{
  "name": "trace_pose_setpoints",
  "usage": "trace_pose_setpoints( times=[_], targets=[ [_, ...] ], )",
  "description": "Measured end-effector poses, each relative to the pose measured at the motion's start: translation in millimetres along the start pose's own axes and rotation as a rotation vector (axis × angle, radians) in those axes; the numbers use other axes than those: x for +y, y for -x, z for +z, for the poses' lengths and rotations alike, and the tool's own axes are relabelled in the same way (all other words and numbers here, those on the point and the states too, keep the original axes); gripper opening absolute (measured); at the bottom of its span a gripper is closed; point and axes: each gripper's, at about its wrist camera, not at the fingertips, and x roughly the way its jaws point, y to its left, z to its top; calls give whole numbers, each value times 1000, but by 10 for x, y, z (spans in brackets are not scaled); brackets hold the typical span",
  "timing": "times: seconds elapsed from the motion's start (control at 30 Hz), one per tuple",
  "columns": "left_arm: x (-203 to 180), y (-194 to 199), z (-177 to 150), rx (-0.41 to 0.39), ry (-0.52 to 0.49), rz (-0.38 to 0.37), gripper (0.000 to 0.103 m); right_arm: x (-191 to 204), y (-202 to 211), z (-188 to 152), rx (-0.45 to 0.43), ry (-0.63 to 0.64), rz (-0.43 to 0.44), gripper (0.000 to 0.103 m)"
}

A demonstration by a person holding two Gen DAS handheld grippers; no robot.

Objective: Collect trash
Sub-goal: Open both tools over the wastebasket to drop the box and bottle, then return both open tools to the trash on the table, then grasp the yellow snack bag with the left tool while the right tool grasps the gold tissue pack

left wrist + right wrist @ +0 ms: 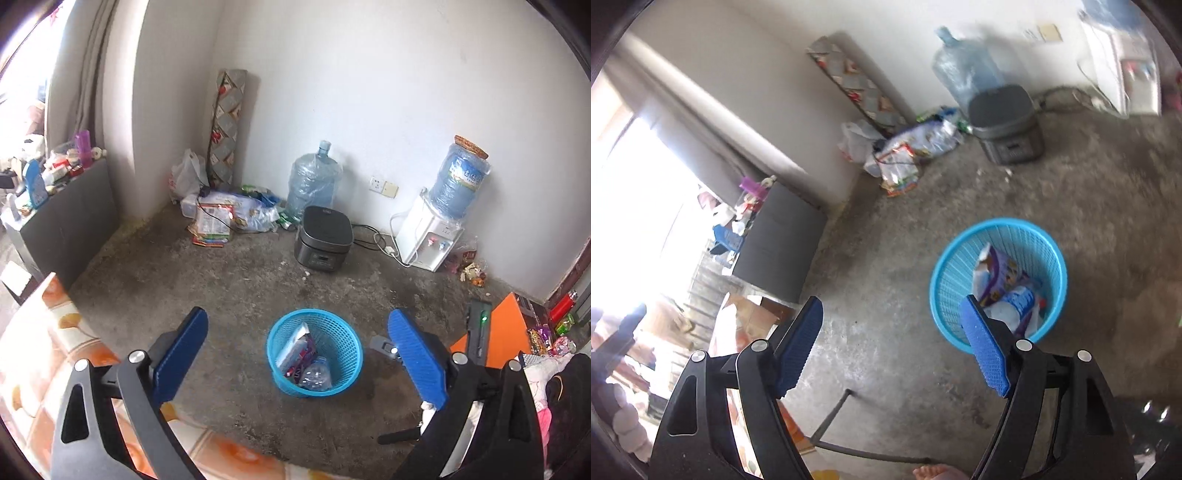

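A blue mesh trash basket [343,336] stands on the concrete floor; it also shows in the right wrist view [953,266]. It holds a snack bag [1001,275], a crushed plastic bottle [316,374] and other wrappers. My left gripper [297,332] is open and empty, high above the floor, with the basket framed between its blue fingers [417,363]. My right gripper [894,314] is open and empty, its right finger [984,352] overlapping the basket's near rim in view. Loose wrappers and bags [221,218] lie in the far corner, and more wrappers [471,269] lie by the water dispenser.
A black rice cooker [325,236], an empty water jug [314,181] and a white water dispenser [428,236] stand along the far wall. A grey cabinet [70,218] with clutter on top stands at the left. A patterned cloth surface [44,350] is near left, an orange table [498,328] right.
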Motion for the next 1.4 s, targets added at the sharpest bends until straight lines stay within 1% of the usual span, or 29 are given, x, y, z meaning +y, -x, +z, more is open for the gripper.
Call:
trace_pose_setpoints(
  times=[0.1, 0.17, 0.23, 0.33, 0.37, 0.43, 0.53, 0.6, 0.67, 0.8, 0.87, 0.9, 0.93, 0.97, 1.03, 1.07, 1.13, 1.27, 1.37, 1.4],
  targets=[
    [207, 560, -115, -49, 22, 75, 97, 464, 211, -76, -79, 171, 16, 83],
    [380, 928, -223, -81, 66, 124, 97, 755, 344, -156, -139, 282, 35, 90],
    [587, 1304, -365, -122, 124, 187, 97, 988, 482, -260, -208, 371, 83, 96],
    [855, 1891, -629, -201, 193, 307, 97, 1275, 627, -437, -293, 478, 145, 96],
    [938, 2092, -739, -231, 214, 352, 97, 1361, 648, -491, -301, 507, 163, 96],
    [1088, 2465, -966, -270, 263, 426, 97, 1507, 632, -576, -289, 556, 196, 96],
    [1301, 2966, -1327, -318, 342, 527, 97, 1733, 571, -712, -220, 611, 268, 96],
    [1429, 3231, -1591, -327, 403, 609, 97, 1905, 494, -819, -165, 635, 314, 96],
    [1552, 3432, -1855, -319, 464, 666, 97, 2055, 410, -916, -109, 657, 362, 96],
    [1770, 3703, -2377, -306, 586, 715, 97, 2416, 169, -1212, 50, 703, 450, 95],
    [1871, 3766, -2613, -291, 633, 740, 97, 2587, 104, -1397, 125, 725, 492, 91],
    [1932, 3783, -2723, -283, 659, 745, 95, 2665, 85, -1497, 163, 737, 509, 90],
    [2002, 3782, -2826, -269, 683, 743, 91, 2752, 51, -1607, 202, 749, 525, 87],
    [2070, 3750, -2908, -257, 705, 738, 89, 2823, 29, -1713, 237, 760, 535, 83],
    [2220, 3694, -3052, -235, 745, 727, 78, 2964, -33, -1908, 304, 788, 548, 79],
    [2308, 3635, -3087, -223, 762, 714, 75, 3025, -66, -1994, 335, 803, 556, 78],
    [2455, 3544, -3137, -208, 785, 682, 65, 3164, -123, -2151, 388, 832, 564, 76],
    [2860, 3303, -3165, -172, 821, 624, 58, 3486, -318, -2427, 497, 889, 566, 76],
    [3180, 3093, -3178, -128, 842, 611, 52, 3738, -537, -2658, 573, 930, 539, 78],
    [3272, 3022, -3189, -110, 846, 617, 47, 3828, -631, -2743, 600, 941, 533, 78]
  ],
)
